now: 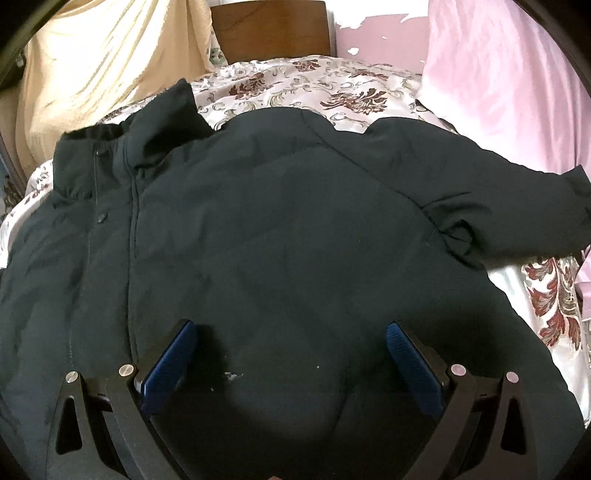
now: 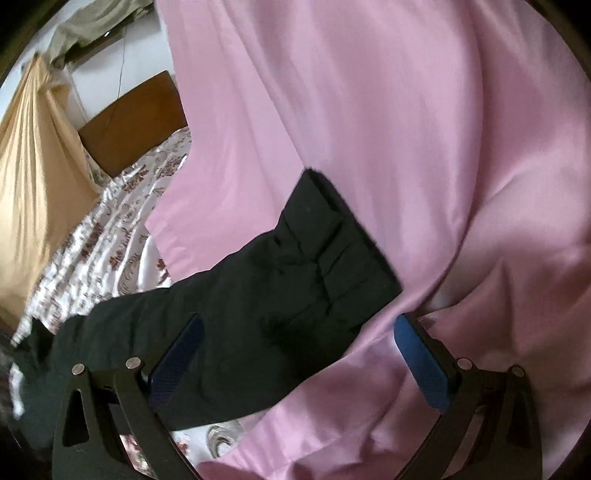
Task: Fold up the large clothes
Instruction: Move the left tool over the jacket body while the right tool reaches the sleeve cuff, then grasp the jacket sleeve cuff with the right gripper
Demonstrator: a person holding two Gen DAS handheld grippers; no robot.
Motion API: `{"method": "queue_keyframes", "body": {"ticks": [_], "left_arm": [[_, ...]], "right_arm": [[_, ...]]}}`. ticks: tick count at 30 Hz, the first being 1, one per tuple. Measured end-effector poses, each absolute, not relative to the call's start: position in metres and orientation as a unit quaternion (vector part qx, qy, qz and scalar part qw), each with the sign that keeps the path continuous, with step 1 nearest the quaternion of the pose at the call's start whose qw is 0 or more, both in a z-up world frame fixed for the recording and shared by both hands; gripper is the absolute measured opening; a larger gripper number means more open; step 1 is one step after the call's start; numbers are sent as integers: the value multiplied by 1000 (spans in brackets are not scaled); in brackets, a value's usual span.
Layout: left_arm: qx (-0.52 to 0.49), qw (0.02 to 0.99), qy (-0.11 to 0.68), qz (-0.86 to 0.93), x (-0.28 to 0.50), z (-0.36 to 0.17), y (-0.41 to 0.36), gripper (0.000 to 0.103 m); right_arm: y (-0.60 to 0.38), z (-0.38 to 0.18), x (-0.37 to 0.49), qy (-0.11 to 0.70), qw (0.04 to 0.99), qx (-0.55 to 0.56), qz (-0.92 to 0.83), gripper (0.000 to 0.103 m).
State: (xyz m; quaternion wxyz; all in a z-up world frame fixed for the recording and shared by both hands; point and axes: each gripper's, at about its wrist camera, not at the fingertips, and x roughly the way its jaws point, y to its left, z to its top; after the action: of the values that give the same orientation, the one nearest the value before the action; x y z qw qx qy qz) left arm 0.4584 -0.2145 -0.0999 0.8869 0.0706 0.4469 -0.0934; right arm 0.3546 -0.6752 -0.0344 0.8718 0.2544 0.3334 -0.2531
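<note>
A large dark padded jacket (image 1: 258, 221) lies spread front-up on a floral bedspread (image 1: 314, 88), collar at the upper left, one sleeve (image 1: 498, 192) stretched out to the right. My left gripper (image 1: 291, 332) is open and empty, hovering over the jacket's lower body. In the right wrist view the jacket's sleeve (image 2: 295, 280) lies partly on a pink sheet (image 2: 406, 147), its cuff pointing up and right. My right gripper (image 2: 299, 328) is open and empty just above the sleeve; its left finger is over the sleeve, its right finger over the pink sheet.
A wooden headboard (image 1: 273, 27) stands at the far end of the bed. A cream curtain (image 1: 92, 66) hangs at the left. The pink sheet (image 1: 517, 92) is heaped along the bed's right side.
</note>
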Motion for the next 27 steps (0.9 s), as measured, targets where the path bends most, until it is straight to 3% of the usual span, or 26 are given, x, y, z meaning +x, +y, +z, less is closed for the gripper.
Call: {"method": "queue_keyframes", "body": {"ticks": [4,10,19,24,25,26,27], "left_arm": [[70,887,447,-94,457,-105,-215,103],[70,887,446,-95,457,-109,-214,103],[61,887,448,-100,457,-111,-211,103],[59,886,449,-100,458,-112,-212,103],[58,886,449,-101,459,-112,-212,103],[58,886,450,-101,459,-112,-212,103],[57,885,450,-101,460,-112,-212,103]], "right_arm": [[-691,-45,352,314,861,310,-252,101],[-688,-53,352,307,846,310,-307,73],[-686,-39,360,274,854,269,-352,72],[-709,-54,369,279,835,316,-352,71],[-707,-54,368,275,839,314,-348,55],[-705,-53,369,275,842,309,-347,32],[-703,-52,369,276,841,305,-351,24]]}}
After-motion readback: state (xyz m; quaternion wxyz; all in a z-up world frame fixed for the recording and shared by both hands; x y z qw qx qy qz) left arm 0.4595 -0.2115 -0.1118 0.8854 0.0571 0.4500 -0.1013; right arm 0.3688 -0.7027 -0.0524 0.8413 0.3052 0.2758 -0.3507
